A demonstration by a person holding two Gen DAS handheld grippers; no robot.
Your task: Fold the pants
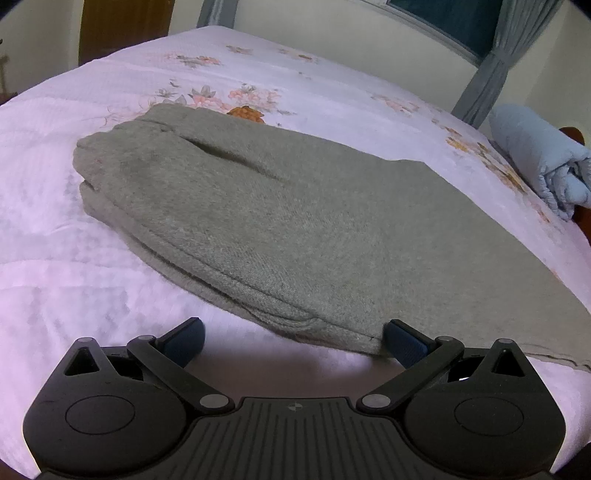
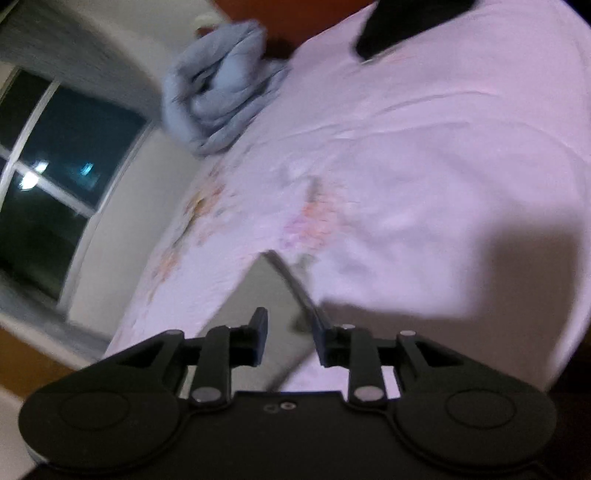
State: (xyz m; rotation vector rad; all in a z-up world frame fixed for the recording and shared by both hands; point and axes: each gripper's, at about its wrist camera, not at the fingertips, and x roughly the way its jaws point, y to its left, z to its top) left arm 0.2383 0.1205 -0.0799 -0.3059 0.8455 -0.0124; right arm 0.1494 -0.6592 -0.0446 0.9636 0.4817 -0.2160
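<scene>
The grey pants (image 1: 280,221) lie folded flat on the bed, layers stacked, filling the middle of the left wrist view. My left gripper (image 1: 293,338) is open wide at the near edge of the pants; its right fingertip (image 1: 400,338) touches the fabric edge, the left one is over bare sheet. In the blurred right wrist view a grey corner of the pants (image 2: 269,295) runs between the fingers of my right gripper (image 2: 290,338). Its jaws stand partly apart around the cloth, not pressed on it.
The bed has a white sheet with pink flower print (image 1: 221,92). A rolled light-blue blanket (image 1: 539,162) lies at the far right bed edge; it also shows in the right wrist view (image 2: 221,99). A window (image 2: 48,166) and wall lie beyond. A dark object (image 2: 399,26) is at the top.
</scene>
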